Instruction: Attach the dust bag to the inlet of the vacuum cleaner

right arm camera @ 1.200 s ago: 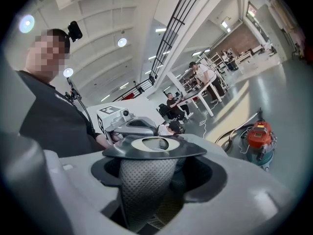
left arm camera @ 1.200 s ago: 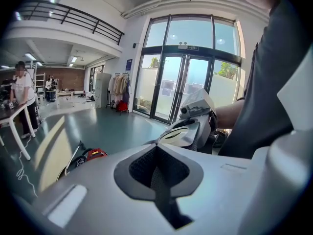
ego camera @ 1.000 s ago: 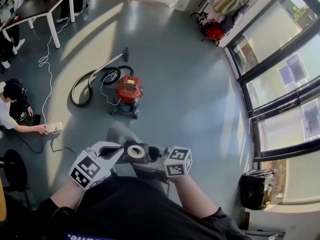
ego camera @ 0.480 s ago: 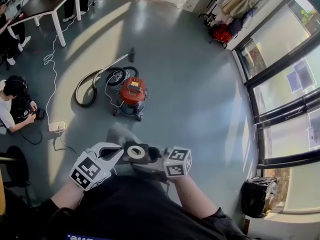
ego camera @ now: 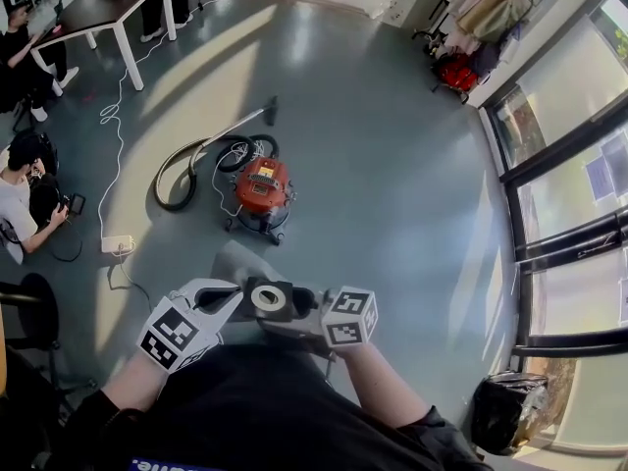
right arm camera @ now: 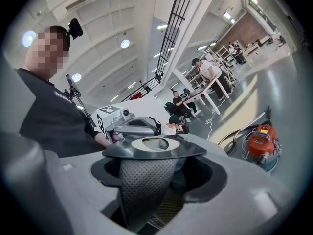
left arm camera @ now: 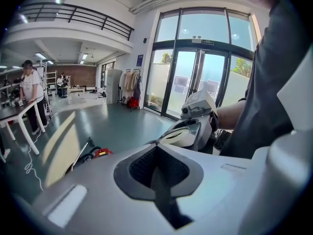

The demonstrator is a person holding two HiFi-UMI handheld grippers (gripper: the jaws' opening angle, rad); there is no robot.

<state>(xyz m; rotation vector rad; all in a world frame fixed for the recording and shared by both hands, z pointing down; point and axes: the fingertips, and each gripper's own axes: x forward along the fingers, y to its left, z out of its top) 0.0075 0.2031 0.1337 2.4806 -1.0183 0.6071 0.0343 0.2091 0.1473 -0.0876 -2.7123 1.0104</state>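
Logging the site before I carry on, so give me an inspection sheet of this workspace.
Surface: grey floor, sunlit patches.
Job's things: dust bag held up, apart from red vacuum cleaner; hose beside it.
Clutter: black bag by the windows.
Grippers: left gripper pinches dust bag fabric; right gripper shut under its collar.
Cables: white cable running to power strip.
Surroundings: table, seated person, glass doors.

Vacuum cleaner (ego camera: 261, 186) on floor (ego camera: 392, 165), well beyond dust bag (ego camera: 267, 298).
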